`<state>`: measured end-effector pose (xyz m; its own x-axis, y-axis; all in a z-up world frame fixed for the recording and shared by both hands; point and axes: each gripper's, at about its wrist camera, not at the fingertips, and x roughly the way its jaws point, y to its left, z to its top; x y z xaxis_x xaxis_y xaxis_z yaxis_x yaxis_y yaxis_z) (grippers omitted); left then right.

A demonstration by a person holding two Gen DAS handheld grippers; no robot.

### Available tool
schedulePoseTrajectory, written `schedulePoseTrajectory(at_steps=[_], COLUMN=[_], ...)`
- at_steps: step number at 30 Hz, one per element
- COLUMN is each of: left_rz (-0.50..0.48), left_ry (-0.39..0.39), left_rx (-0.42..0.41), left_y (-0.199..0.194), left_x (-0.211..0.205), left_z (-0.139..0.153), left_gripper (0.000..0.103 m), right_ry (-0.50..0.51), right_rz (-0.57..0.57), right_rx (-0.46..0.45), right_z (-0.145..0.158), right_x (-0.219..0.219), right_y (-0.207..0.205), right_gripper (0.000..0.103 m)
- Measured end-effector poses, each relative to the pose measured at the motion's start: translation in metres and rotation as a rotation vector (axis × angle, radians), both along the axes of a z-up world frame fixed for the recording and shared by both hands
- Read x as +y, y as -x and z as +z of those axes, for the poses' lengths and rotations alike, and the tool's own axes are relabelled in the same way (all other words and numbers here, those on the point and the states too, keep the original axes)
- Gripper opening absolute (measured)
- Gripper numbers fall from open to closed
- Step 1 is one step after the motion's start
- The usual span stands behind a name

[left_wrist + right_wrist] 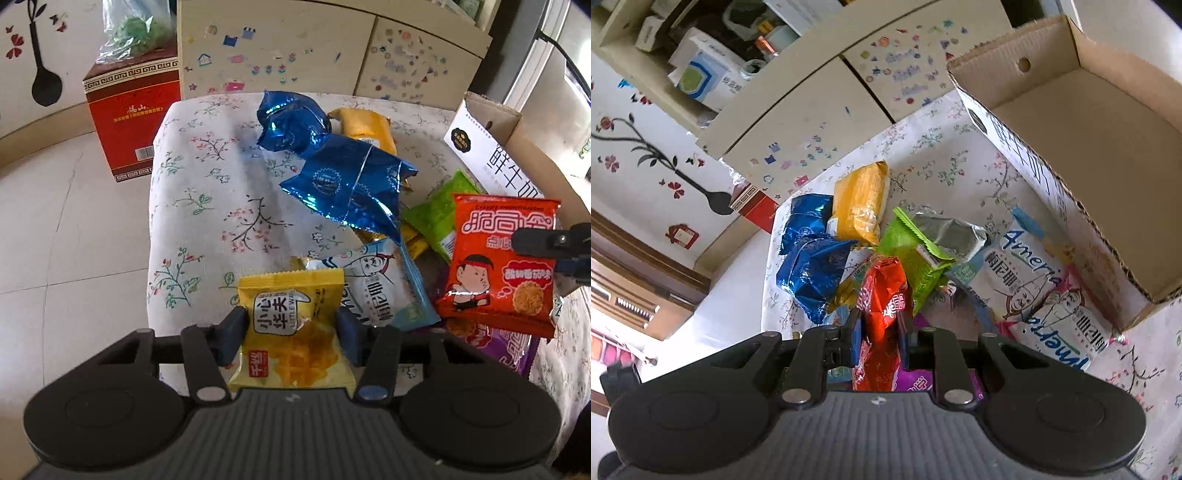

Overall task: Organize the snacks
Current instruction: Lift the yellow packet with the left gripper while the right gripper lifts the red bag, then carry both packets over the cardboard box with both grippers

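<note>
My left claw (pixel 291 325) is pinching a small yellow plastic snack packet (pixel 293 332) by its two sides. My right claw (pixel 879 332) is squeezed tight on a shiny red-orange snack packet (pixel 881 314), and it hangs up in the air over the pile. The rest of the snacks sit in a heap on the flowery white tablecloth (pixel 207 177). The open brown cardboard box (pixel 1082 122) stands just beside the heap, and I think that is where they go.

What could go wrong? The yellow packet is puffy and slippery, so it could pop out of my left claw if I swing fast. The red-orange packet is held only by a thin part, so it could slide out or twist. It also hangs close to the crinkly blue foil bags (pixel 332 166), and I might bump them off the table edge. If I squeeze too hard, the snacks inside may crack.

Some things I cannot see well. A purple packet (pixel 513 347) is mostly covered by the red one. I cannot see under the heap. The box is cut off at the edge, so I cannot see all of its floor.
</note>
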<state>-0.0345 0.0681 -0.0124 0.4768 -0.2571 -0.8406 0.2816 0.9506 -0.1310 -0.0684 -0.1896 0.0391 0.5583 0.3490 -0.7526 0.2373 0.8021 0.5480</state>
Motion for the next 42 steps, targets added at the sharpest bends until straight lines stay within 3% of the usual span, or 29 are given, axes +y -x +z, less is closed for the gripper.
schedulePoseTrajectory(at_steps=[5,8,12,19,42], left_rz=[0.025,0.024,0.022,0.031,0.023], left_ry=[0.019,0.011,0.019,0.021,0.111], left_rx=[0.003,-0.008,-0.003,-0.027,-0.197], left_y=[0.001,0.002,0.002,0.010,0.026], left_x=[0.001,0.001,0.001,-0.002,-0.036], left_z=[-0.001,-0.002,-0.003,-0.001,0.054], left_gripper=[0.053,0.060,0.058,0.050,0.048], right_ry=[-0.036,-0.055,-0.061,-0.017,0.039], right_rz=[-0.029,-0.045,-0.048,0.010,0.036], right_rx=[0.019,0.041,0.053,0.026,-0.118], right_z=[-0.007,-0.013,-0.016,-0.011,0.024], right_x=[-0.004,-0.005,-0.004,0.005,0.000], right_y=[-0.002,-0.003,-0.004,-0.003,0.007], right_gripper=[0.028,0.035,0.040,0.029,0.028])
